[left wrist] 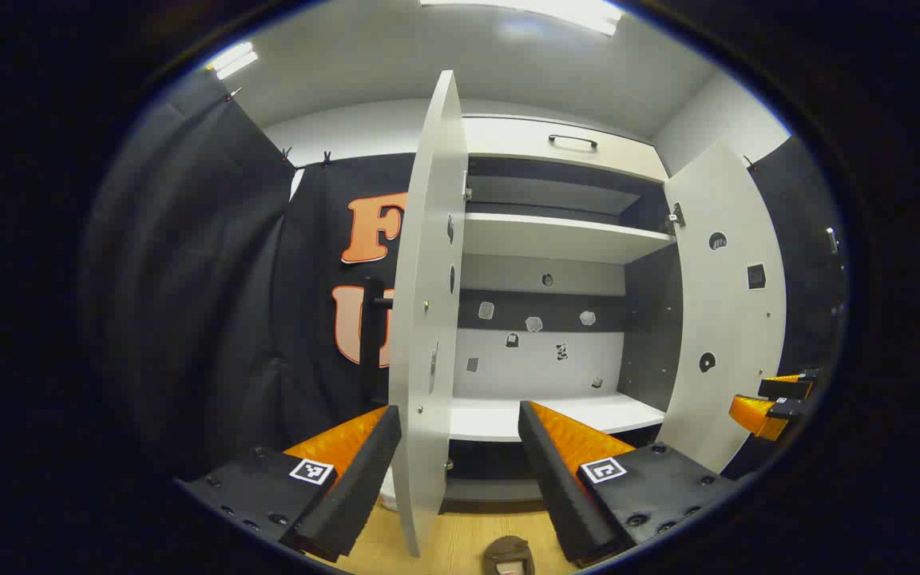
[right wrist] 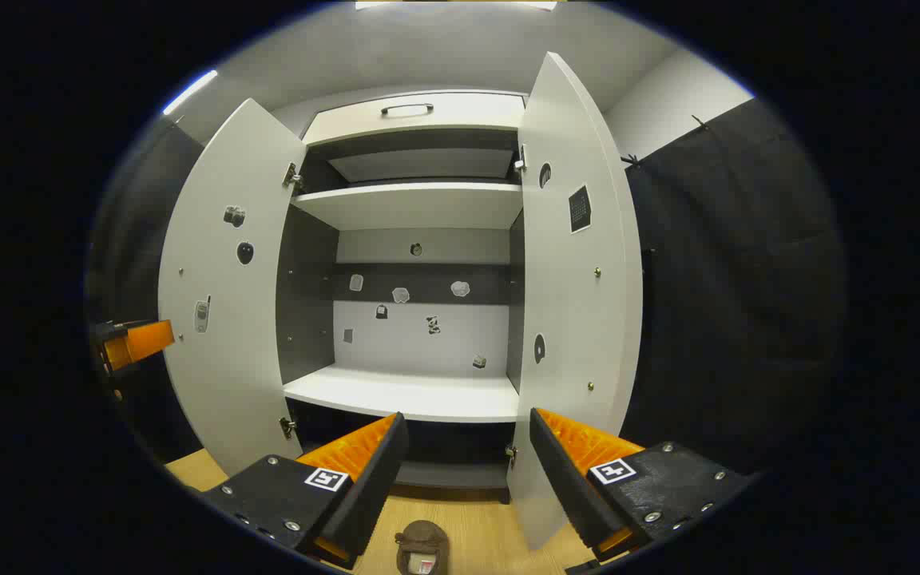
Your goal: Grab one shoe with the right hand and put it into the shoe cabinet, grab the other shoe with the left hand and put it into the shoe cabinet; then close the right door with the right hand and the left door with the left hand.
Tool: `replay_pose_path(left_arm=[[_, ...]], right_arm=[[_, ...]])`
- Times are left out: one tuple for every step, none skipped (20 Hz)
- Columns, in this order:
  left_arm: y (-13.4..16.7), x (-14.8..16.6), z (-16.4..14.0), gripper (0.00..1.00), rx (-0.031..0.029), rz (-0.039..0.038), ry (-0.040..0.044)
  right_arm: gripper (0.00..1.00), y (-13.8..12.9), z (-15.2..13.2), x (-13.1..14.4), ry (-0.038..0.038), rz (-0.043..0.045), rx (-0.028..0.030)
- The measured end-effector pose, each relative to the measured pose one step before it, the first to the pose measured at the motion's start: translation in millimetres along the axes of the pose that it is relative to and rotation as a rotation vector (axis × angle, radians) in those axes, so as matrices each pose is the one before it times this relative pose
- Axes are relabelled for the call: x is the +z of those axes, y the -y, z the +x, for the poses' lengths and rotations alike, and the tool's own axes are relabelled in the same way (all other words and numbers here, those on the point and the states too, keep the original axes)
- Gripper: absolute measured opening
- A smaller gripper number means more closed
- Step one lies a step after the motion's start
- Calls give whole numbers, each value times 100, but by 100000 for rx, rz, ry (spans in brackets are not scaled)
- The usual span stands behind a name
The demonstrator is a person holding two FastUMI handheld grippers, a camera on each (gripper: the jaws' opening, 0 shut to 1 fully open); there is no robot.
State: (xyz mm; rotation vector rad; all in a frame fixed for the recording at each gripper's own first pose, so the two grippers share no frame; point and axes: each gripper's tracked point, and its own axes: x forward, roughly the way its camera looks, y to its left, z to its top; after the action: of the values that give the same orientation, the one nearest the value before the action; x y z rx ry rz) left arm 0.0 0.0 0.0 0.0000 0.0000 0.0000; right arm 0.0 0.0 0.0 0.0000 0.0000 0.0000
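Left gripper (left wrist: 460, 471) and right gripper (right wrist: 468, 471): jaws spread, holding nothing. One shoe (right wrist: 422, 548) on floor before shoe cabinet (right wrist: 420, 208); both doors open.

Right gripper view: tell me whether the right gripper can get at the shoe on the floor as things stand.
Probably yes. The shoe lies on the wooden floor just below and ahead of the right gripper, whose fingers stand open. Nothing lies between them; both cabinet doors are swung open to the sides.

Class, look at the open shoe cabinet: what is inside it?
The shoe cabinet holds bare shelves and small stickers on its back wall. Its lowest compartment is dark and partly hidden.
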Motion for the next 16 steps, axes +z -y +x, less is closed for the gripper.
replay_pose_path(left_arm=[[-175,364,129,96,217,-88,288],[-69,334,-3,94,-166,-279,-46],[111,195,90,94,-365,-350,86],[53,144,47,94,-263,163,538],[-54,-51,-33,94,507,987,237],[-70,-94,-39,94,565,1349,-201],[203,-194,73,96,220,1073,-184],[197,-71,78,94,-192,279,-250],[402,-219,-78,94,-713,-293,-459],[313,-102,-53,96,-807,-532,-514],[252,-68,164,96,-646,-348,-265],[91,70,76,96,-296,-115,54],[141,75,21,96,-186,-49,316],[59,192,16,96,-225,-90,447],[128,33,-63,96,-331,-84,209],[75,-36,-117,96,-172,-21,-117]], right_arm=[[94,98,1,-177,-227,328,-602],[94,20,-52,-125,-435,383,-379],[94,52,-86,-59,-112,306,-148],[94,36,18,-43,240,174,-145],[94,64,68,-144,-438,258,-316],[94,-66,-123,-89,-553,339,161],[94,71,-60,-8,29,94,-7],[94,229,-26,98,277,-232,-526],[94,188,-72,59,155,-299,-596],[94,181,-107,95,83,-47,-419],[94,134,-26,49,64,191,-279],[94,86,-179,-4,-31,144,-171],[94,81,-70,-82,-76,-101,-226],[94,66,-14,-85,-185,-292,-169],[94,53,-53,-102,-334,-270,-65],[94,-57,-71,-237,-502,-191,88]])
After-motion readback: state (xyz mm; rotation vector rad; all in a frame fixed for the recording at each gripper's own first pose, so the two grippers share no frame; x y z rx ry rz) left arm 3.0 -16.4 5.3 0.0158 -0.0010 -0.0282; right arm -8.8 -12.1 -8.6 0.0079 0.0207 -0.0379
